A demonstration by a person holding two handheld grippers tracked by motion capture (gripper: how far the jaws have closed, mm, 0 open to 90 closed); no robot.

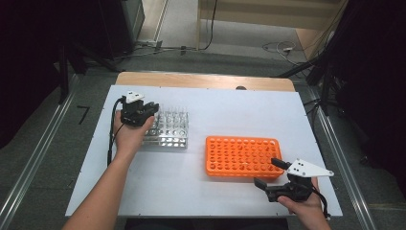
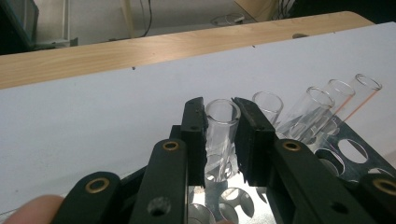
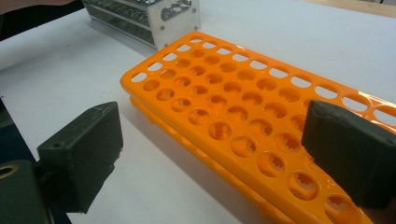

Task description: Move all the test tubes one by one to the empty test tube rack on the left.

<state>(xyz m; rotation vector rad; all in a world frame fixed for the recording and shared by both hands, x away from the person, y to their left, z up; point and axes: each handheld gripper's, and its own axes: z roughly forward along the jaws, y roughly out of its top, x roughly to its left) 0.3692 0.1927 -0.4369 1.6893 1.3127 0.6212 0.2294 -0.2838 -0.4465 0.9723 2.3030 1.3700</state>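
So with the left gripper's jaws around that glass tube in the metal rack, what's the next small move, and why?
Probably a straight lift. The left gripper is shut on the glass tube, which still stands in the metal rack beside other tubes, so pulling it up along its own axis should clear its hole. The right gripper waits open at the orange rack.

Left gripper (image 2: pixel 222 140) clamped on something, forearm extended; right gripper (image 3: pixel 210 154) with jaws wide apart.
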